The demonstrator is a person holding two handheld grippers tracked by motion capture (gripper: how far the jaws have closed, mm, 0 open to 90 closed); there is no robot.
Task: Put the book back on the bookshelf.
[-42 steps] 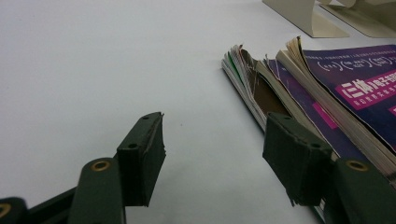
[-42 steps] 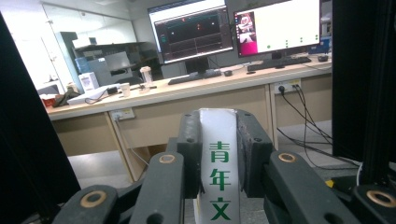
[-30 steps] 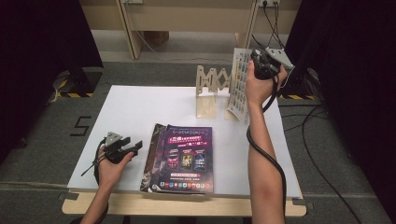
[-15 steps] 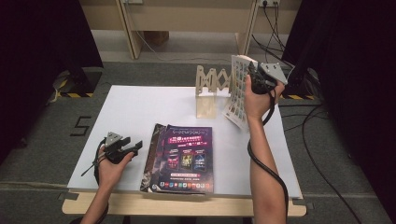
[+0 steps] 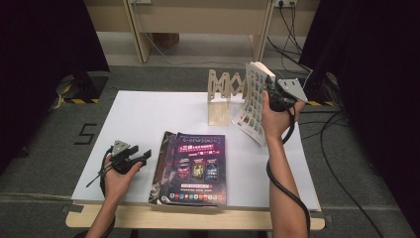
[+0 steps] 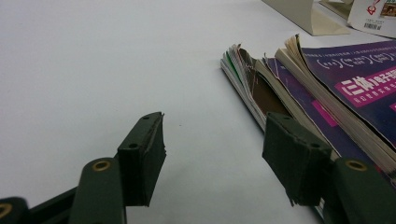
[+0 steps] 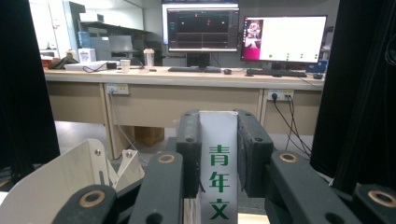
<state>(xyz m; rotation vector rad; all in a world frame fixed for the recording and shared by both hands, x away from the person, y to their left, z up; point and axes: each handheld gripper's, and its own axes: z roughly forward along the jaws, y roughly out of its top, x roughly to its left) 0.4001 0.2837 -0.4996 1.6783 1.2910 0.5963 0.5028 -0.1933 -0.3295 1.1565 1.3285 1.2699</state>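
Clamping a magazine's (image 7: 218, 154) green-lettered spine, right hand-held gripper (image 7: 217, 154); left hand-held gripper (image 6: 212, 163) apart.

Floor: grey carpet (image 5: 44, 134), hazard-striped tape | Surroundings: black curtains (image 5: 44, 44) both sides | Furniture: white table (image 5: 148, 119); beige desk (image 7: 187, 88) behind (two lit monitors (image 7: 243, 30), keyboard, cups) | Wall sockets, trailing cables.

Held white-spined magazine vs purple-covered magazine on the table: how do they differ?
The white-spined magazine stands nearly upright beside the wooden rack, clamped by its spine in the right gripper; the purple-covered magazine lies flat on a stack, ungripped. One's cover is pale with small picture tiles, the other's dark purple. Both are soft-cover magazines.
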